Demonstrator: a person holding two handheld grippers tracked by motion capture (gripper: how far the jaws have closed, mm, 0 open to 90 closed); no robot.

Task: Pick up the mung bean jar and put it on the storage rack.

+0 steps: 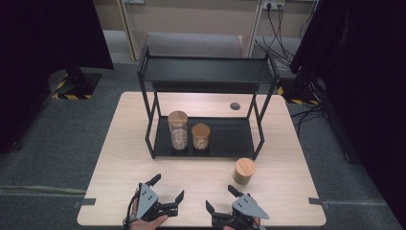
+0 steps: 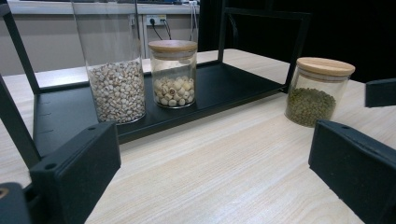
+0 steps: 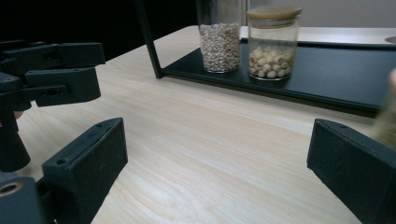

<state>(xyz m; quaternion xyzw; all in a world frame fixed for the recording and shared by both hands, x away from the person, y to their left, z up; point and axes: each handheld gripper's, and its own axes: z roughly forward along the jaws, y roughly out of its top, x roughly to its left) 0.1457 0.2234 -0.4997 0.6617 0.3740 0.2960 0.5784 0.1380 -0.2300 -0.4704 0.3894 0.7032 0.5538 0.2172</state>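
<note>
Two grippers, left point(image 1: 168, 188) and right point(image 1: 220, 198), hover over the tabletop point(image 1: 191, 177) with jaws released, grasping nothing. Green-bean jar point(image 1: 244, 171) stands just ahead of the right one, beside the rack point(image 1: 206, 139).

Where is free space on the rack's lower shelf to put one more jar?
The lower shelf is bare right of the short jar, up to the right posts. Its left part is crowded: the tall jar and short jar stand close together. The top shelf is also bare. The green-bean jar stands on the table.
</note>
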